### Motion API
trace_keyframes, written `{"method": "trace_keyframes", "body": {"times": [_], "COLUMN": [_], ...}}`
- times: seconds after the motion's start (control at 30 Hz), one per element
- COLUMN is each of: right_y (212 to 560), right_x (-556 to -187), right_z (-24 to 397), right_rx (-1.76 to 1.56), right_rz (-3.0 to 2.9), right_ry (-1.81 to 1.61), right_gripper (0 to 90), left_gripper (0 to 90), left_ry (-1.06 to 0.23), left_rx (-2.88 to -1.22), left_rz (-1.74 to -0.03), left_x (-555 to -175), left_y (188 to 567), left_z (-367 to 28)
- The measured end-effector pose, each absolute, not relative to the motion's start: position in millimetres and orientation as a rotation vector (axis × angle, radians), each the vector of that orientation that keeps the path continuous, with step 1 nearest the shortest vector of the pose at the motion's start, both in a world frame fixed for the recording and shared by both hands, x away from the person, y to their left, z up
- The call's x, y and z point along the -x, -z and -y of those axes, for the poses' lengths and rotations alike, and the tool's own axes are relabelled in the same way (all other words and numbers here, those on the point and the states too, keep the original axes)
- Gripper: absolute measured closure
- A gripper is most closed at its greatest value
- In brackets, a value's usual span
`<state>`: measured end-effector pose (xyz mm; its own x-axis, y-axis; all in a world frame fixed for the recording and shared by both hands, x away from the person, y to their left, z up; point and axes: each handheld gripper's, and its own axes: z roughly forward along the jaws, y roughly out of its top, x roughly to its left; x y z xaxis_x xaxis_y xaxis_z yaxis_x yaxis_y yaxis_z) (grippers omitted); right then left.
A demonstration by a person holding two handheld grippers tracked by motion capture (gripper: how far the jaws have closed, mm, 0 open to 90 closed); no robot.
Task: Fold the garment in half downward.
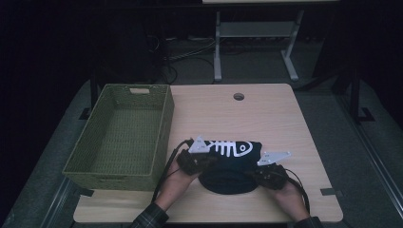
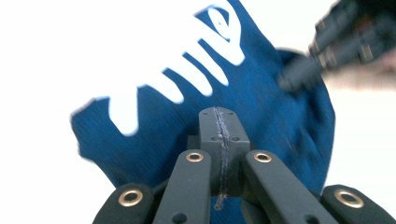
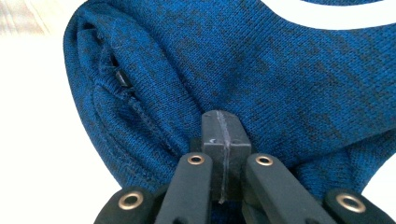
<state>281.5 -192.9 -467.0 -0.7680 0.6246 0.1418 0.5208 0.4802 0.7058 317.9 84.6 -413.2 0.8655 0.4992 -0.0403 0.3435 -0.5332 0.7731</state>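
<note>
While the green basket [image 1: 119,133] sits at the far left of the table [image 1: 285,123], the action is all at the near edge. Left gripper [image 1: 198,160] has its jaws pressed together, and a bit of the blue sweater [image 1: 233,164] looks pinched in the seam, with the white fish-bone print [image 2: 187,70] spread out just past the jaw tips. Over on the right, the right gripper [image 1: 266,172] is doing the same: jaws tight together at the sweater's folded edge, knit bunched right ahead of the tips [image 3: 225,140], collar fold off to their left.
</note>
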Motion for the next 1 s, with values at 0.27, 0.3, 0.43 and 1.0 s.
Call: {"method": "trace_keyframes", "body": {"times": [0.27,0.3,0.43,1.0], "right_y": [467.9,468.1,468.8,468.6], "right_x": [-282.0,-282.3,-282.6,-269.0], "right_z": [193.2,193.5,193.9,167.4], "right_rx": [-1.0,-1.0,-1.0,-0.922], "right_rz": [-2.583,-2.584,-2.584,-2.643], "right_ry": [-1.159,-1.159,-1.166,-1.199], "right_gripper": [90.0,90.0,90.0,90.0], "left_gripper": [90.0,90.0,90.0,90.0], "left_ry": [-0.275,-0.266,-0.226,-0.194], "left_rx": [-2.253,-2.267,-2.274,-2.303], "left_rz": [-0.691,-0.698,-0.735,-0.706], "left_x": [-364.5,-368.7,-378.3,-388.4], "left_y": [433.5,438.3,450.8,452.5], "left_z": [-61.1,-59.9,-56.4,-52.3]}}
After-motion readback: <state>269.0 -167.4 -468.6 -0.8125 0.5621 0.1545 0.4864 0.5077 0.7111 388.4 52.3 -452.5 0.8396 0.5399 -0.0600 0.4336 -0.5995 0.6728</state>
